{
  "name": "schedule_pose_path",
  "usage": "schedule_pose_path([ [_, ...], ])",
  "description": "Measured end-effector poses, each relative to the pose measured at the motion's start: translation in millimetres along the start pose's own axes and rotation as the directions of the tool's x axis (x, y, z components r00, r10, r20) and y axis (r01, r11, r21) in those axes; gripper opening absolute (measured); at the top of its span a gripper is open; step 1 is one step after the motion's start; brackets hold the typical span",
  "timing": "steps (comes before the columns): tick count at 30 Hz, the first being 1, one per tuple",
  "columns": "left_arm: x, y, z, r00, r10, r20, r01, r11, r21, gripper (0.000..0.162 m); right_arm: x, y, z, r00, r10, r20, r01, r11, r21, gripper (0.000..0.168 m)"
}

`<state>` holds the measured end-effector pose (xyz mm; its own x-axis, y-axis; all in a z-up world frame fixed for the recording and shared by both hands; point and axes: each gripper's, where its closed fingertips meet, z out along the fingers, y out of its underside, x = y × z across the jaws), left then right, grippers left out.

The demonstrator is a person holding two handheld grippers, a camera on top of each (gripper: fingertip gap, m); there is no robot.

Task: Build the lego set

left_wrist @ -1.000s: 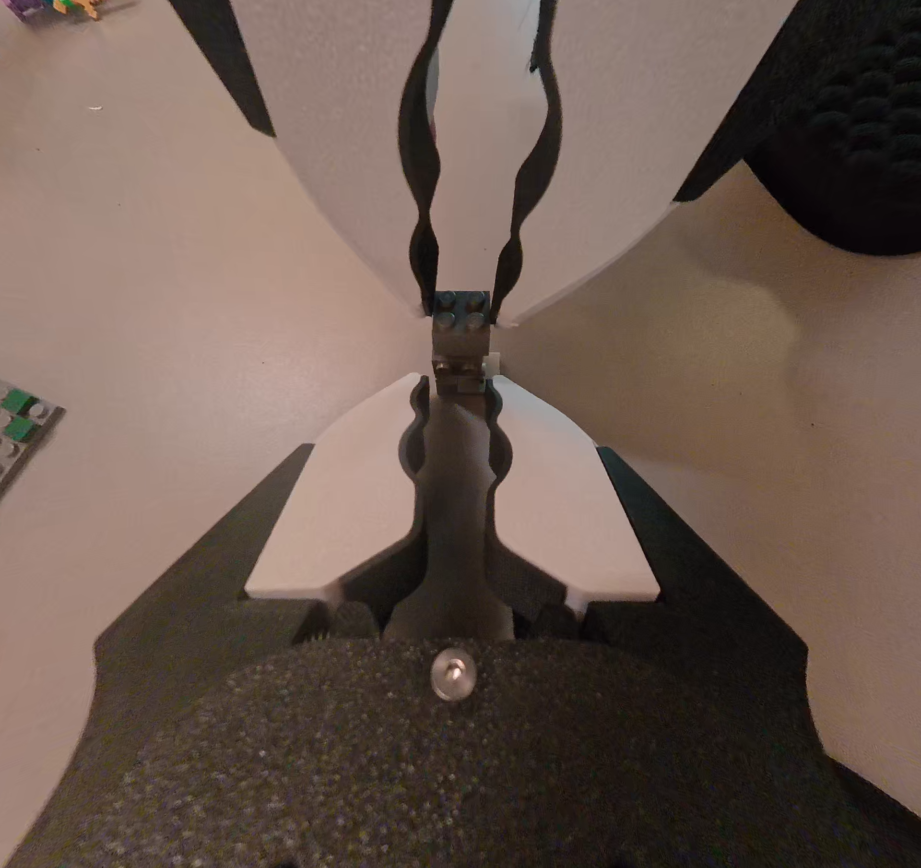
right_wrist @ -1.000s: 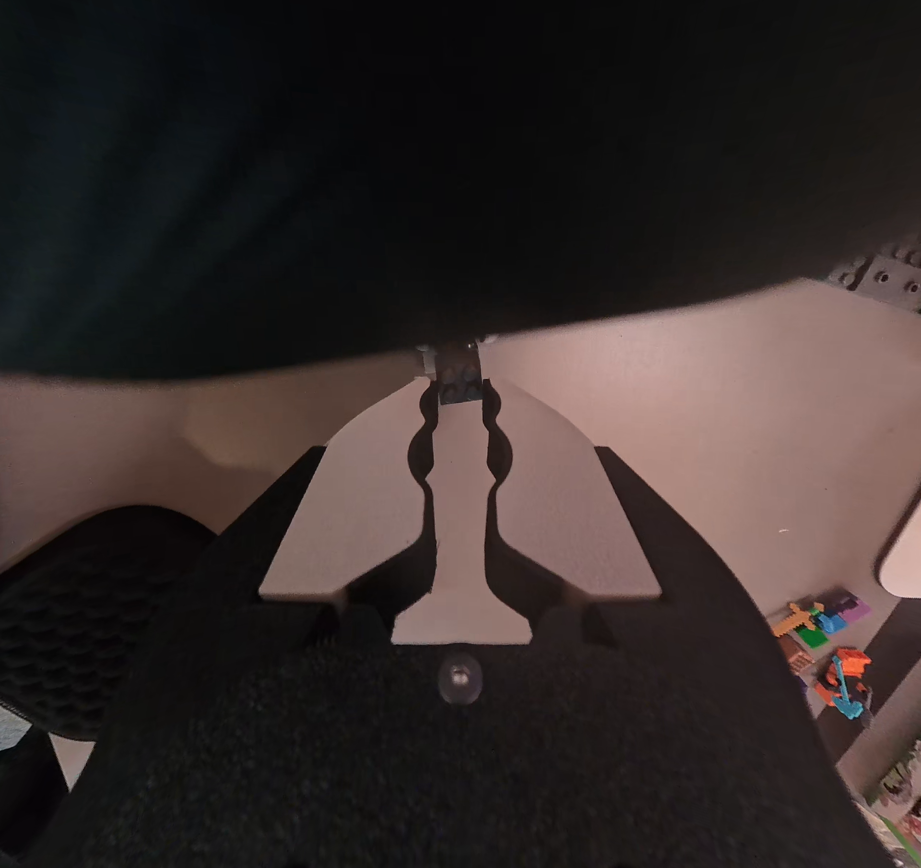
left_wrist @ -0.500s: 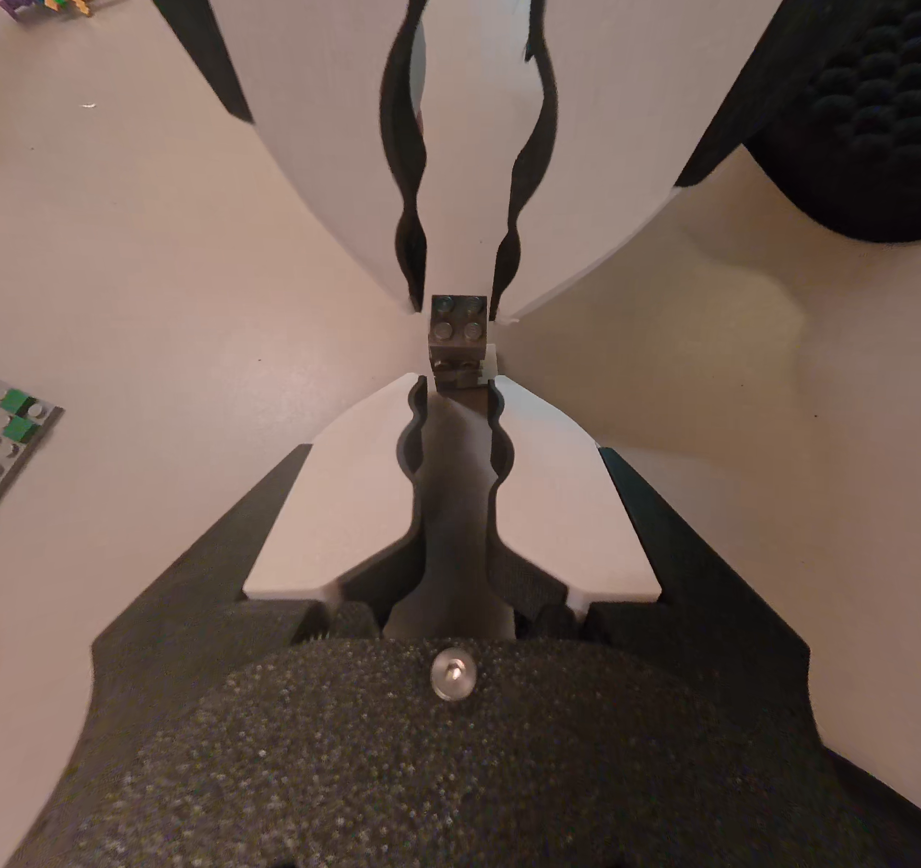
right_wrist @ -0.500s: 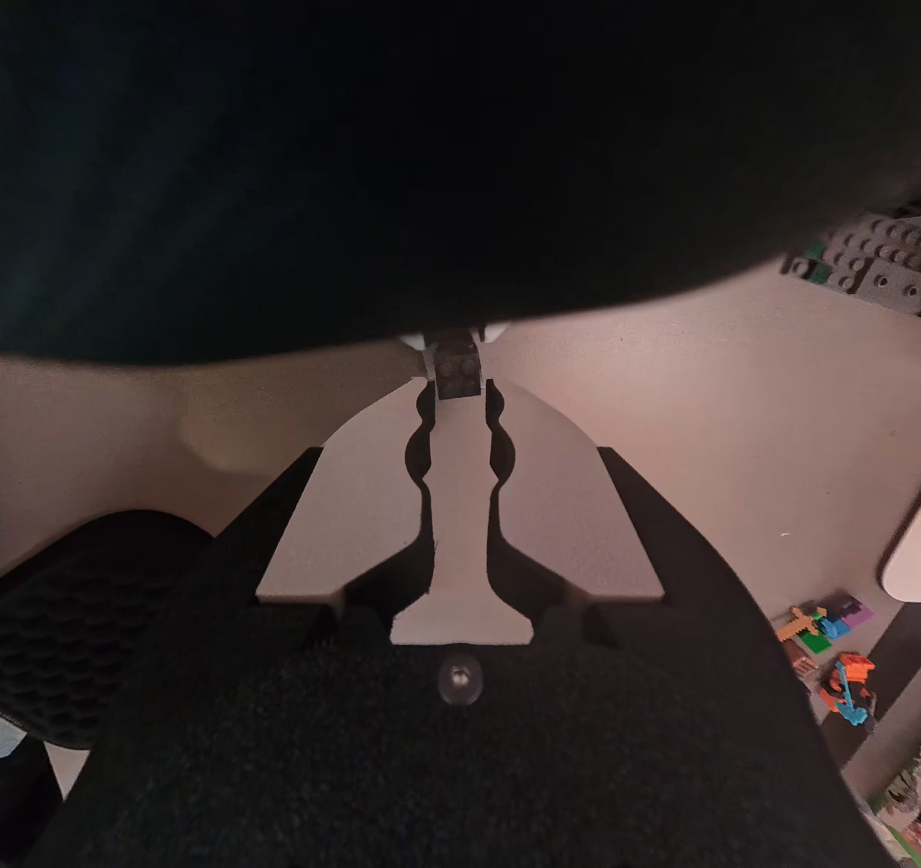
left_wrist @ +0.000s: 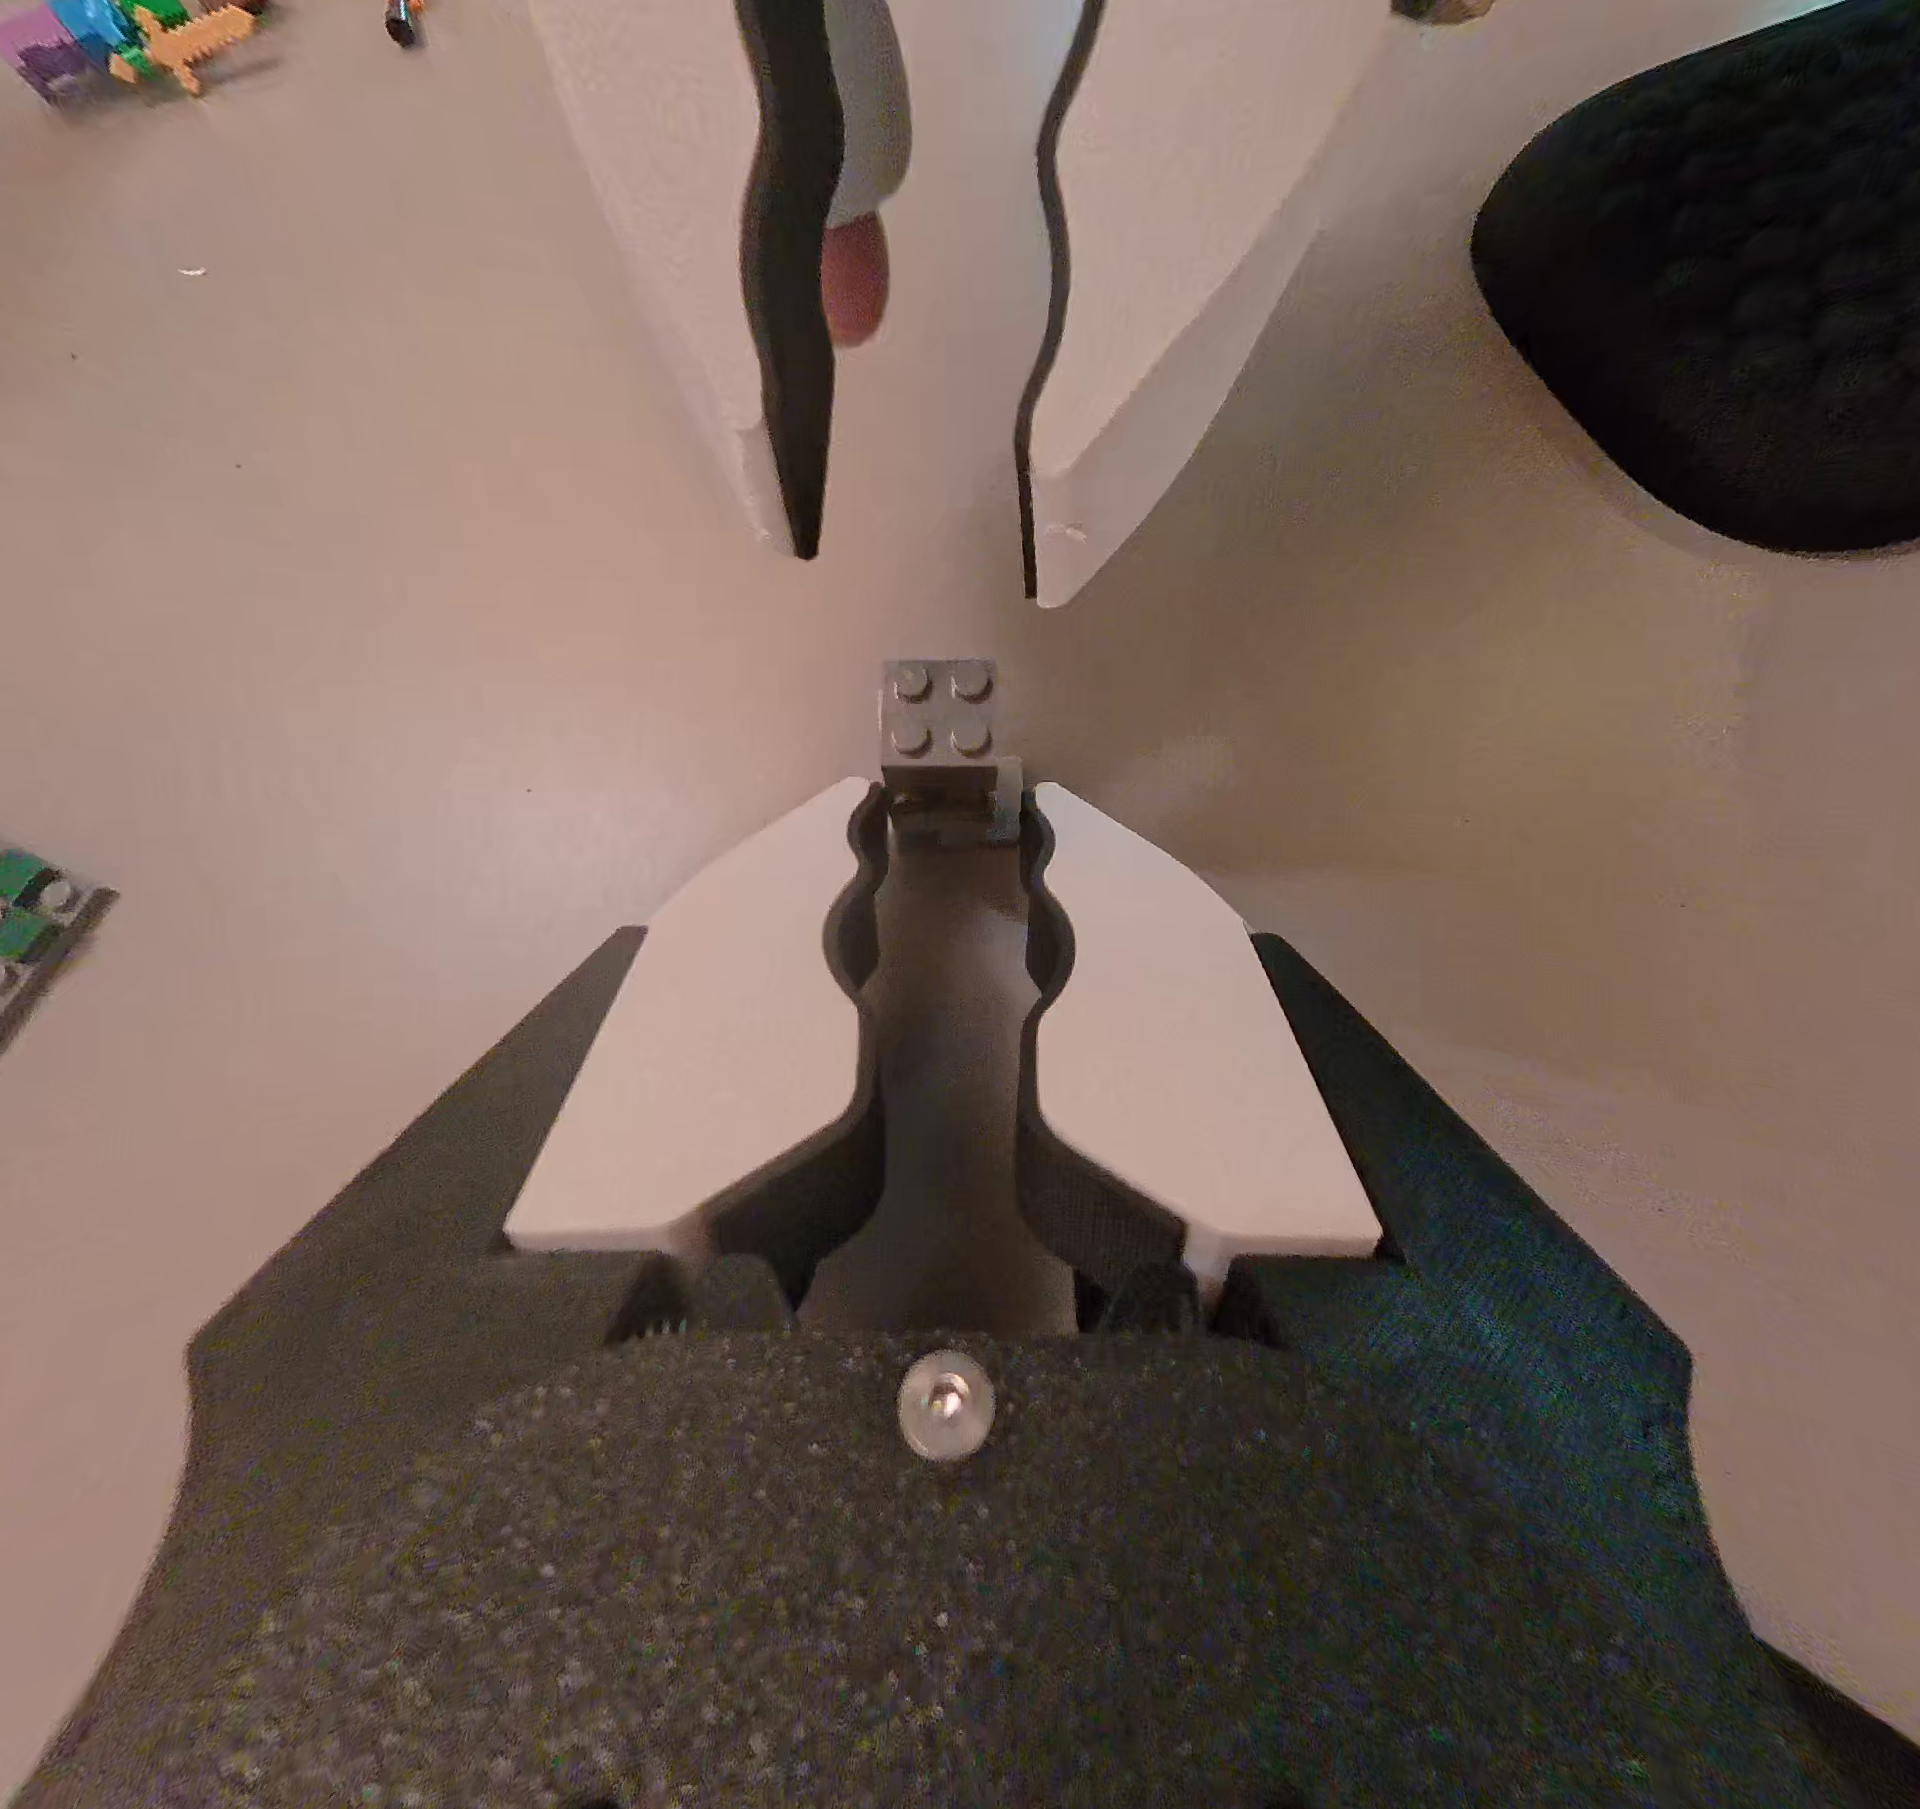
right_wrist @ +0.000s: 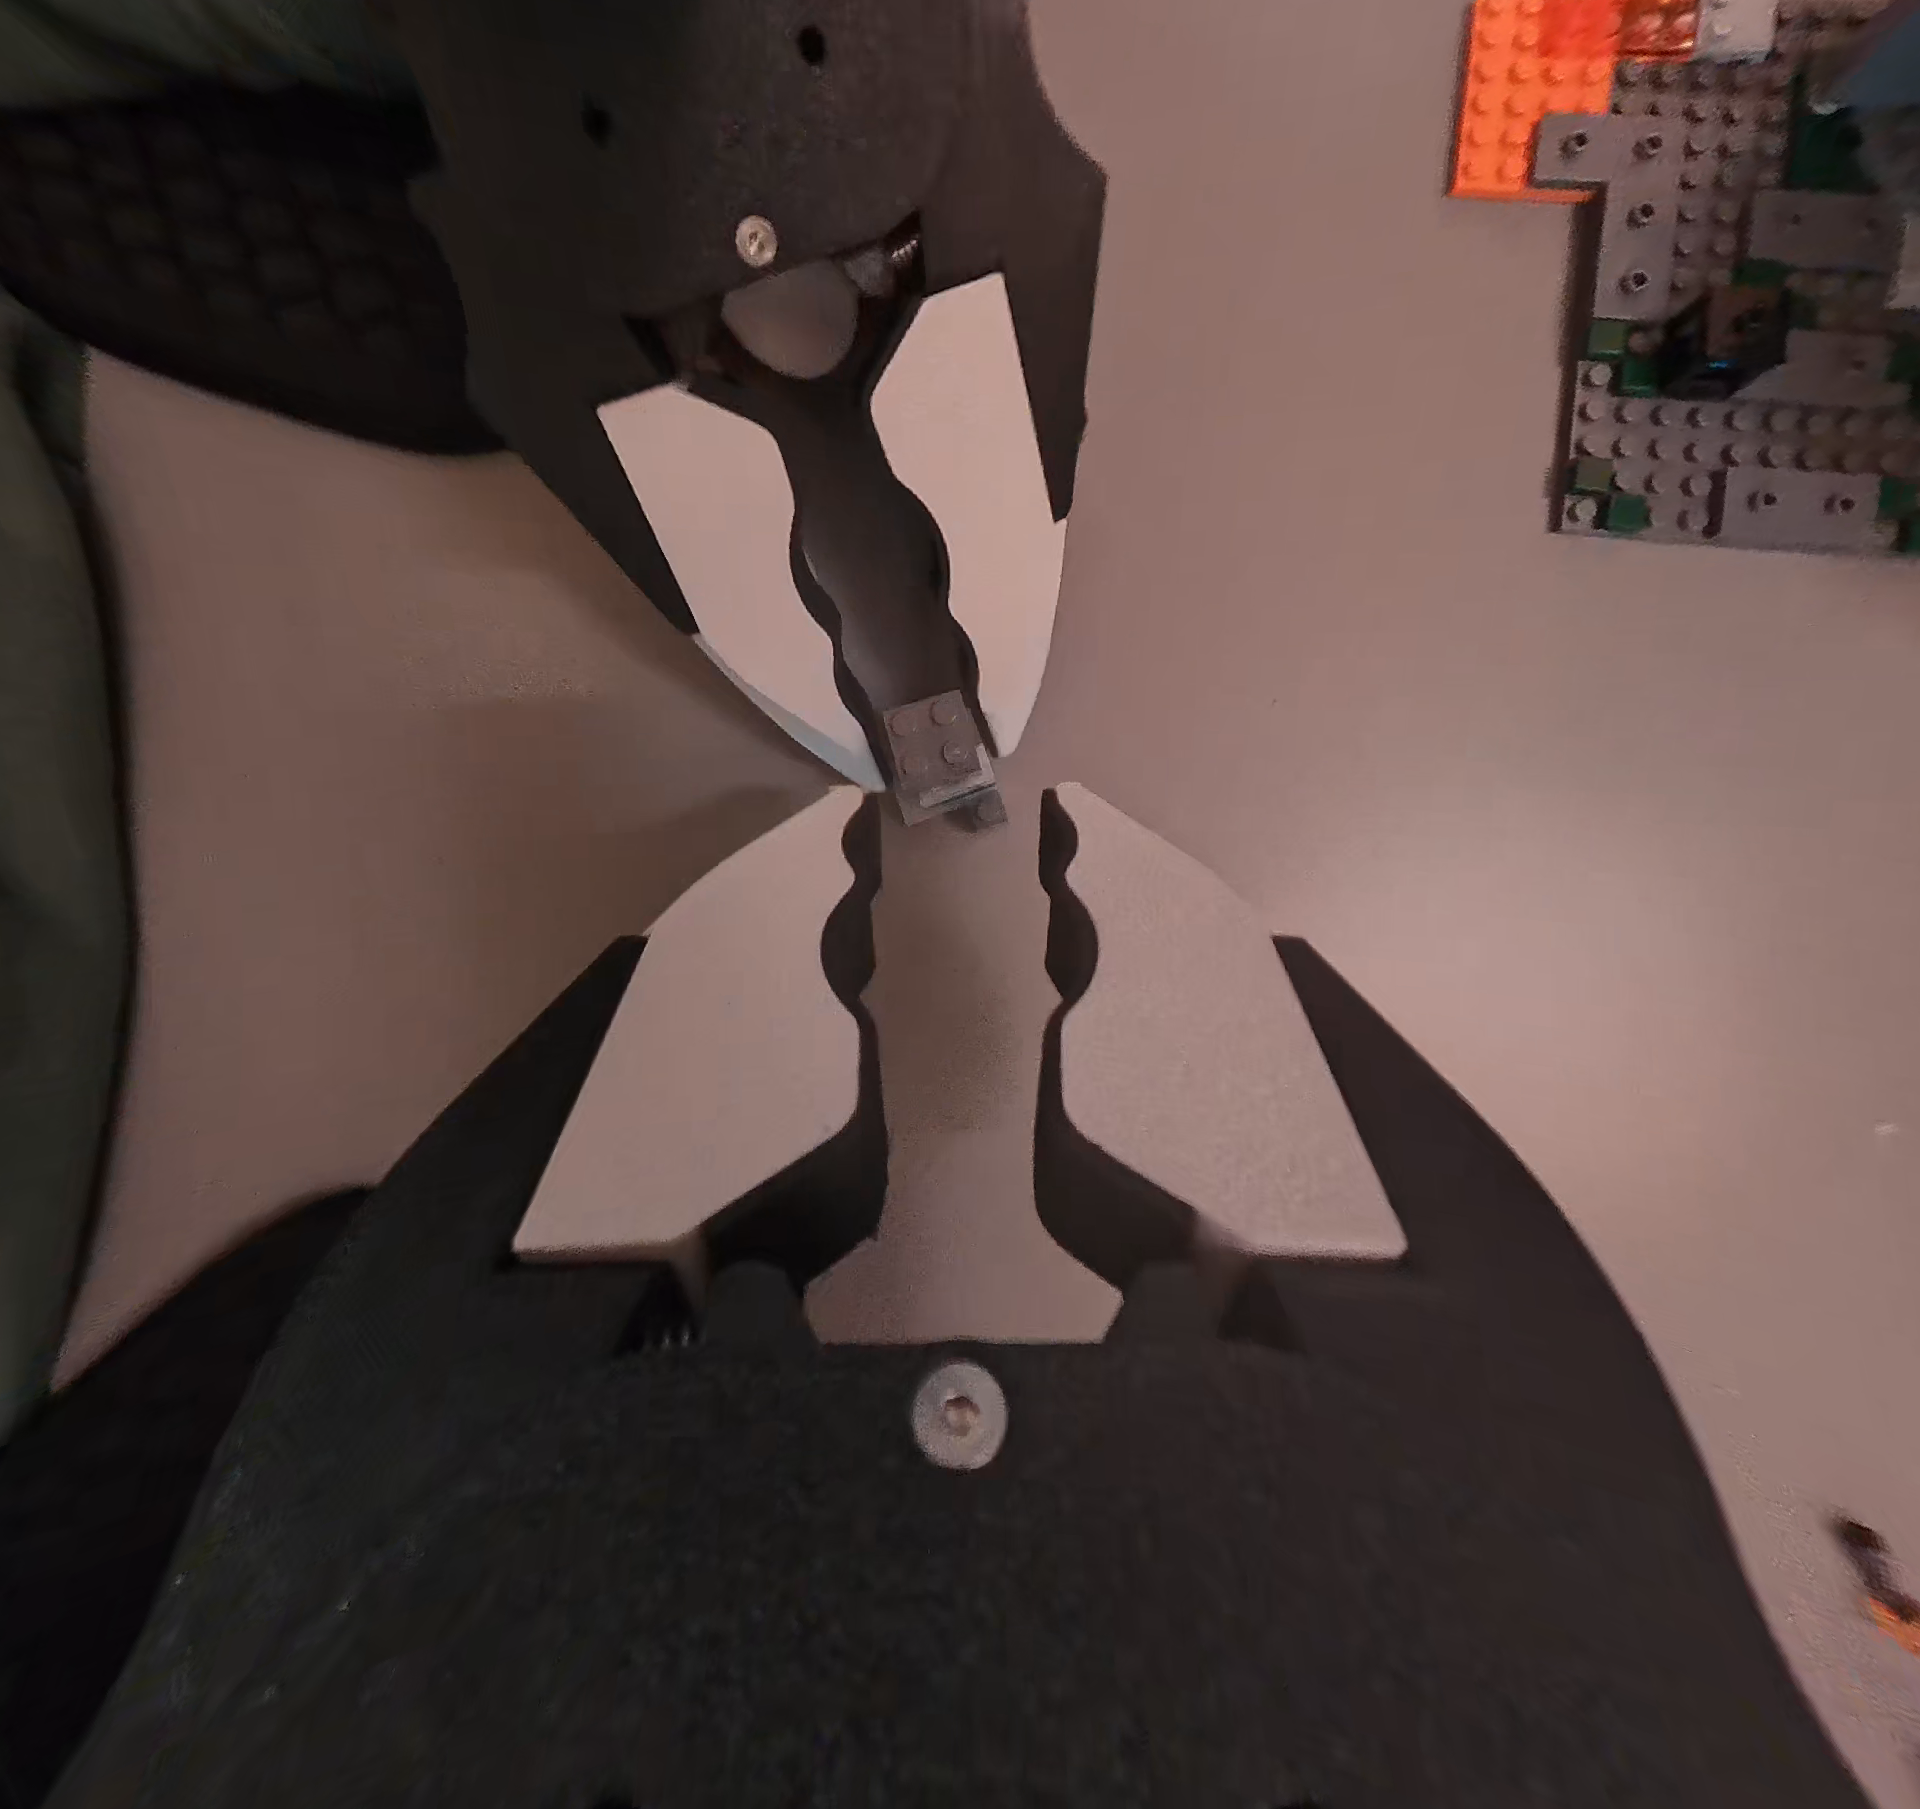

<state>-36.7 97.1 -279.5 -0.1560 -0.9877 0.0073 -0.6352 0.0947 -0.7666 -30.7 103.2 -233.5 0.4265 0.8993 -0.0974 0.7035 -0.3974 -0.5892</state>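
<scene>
Between left tongs, one grey brick.

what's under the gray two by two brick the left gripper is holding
Thin gray pieces attached beneath the gray brick, clamped in the left gripper. Their undersides are hidden.

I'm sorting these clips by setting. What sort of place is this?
Probably an indoor hobby or work table: a plain beige tabletop with a part-built studded baseplate, loose coloured bricks, and a black mesh chair beside it.
</scene>
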Motion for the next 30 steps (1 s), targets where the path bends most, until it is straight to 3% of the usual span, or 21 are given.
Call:
schedule_pose_path([
  [4,1.7,-2.1,3.5,1.000,0.011,-0.023,-0.011,1.000,0.001,0.019,-1.1,1.9,1.6,0.998,0.057,0.025,-0.059,0.994,0.096,0.029],
  [11,3.4,-4.8,7.0,0.991,0.075,-0.107,-0.074,0.997,0.008,0.019,-7.5,4.4,5.5,0.999,0.047,0.002,-0.047,0.990,0.131,0.029],
  [21,7.6,-3.0,4.9,0.980,0.117,-0.163,-0.116,0.993,0.017,0.019,-5.6,7.2,12.6,0.999,-0.028,-0.035,0.032,0.994,0.109,0.016],
  [30,7.3,-3.0,5.0,0.981,0.112,-0.160,-0.111,0.994,0.018,0.019,-7.3,8.6,11.8,0.998,-0.039,-0.042,0.042,0.995,0.088,0.016],
])
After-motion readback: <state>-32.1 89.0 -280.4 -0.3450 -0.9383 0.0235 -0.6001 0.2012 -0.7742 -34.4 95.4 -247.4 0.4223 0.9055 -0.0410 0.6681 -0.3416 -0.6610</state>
